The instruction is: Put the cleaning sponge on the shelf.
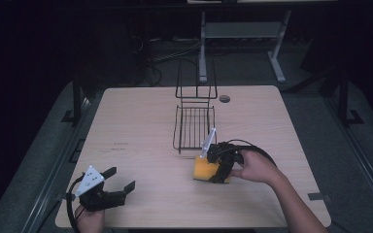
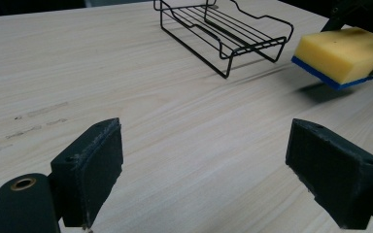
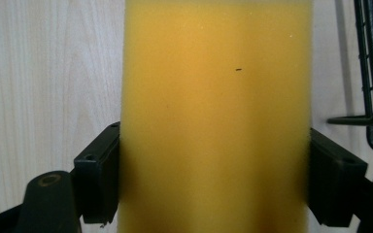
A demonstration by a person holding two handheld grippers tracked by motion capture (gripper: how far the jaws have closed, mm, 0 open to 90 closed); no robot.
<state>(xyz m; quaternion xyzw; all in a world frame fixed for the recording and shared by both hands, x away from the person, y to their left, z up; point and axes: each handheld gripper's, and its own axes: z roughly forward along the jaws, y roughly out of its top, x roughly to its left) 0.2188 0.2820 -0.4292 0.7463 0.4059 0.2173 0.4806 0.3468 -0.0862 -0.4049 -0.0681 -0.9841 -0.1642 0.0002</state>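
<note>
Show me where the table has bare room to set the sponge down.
Bare wood lies left of the wire rack, up to the left tongs. It is crowded where the right tongs hold the sponge, just below the rack.

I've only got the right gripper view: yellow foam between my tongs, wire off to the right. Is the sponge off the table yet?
Observer: Yes. The left gripper view shows the sponge lifted, its shadow on the table beneath.
Operator: Anything under the yellow?
Observer: A blue layer along the sponge's underside, seen in the left gripper view.
Operator: What is that wire?
Observer: A black wire rack standing just beyond the right tongs in the high view.
Operator: And my other hand?
Observer: The left tongs are open near the table's front left corner, holding nothing.
</note>
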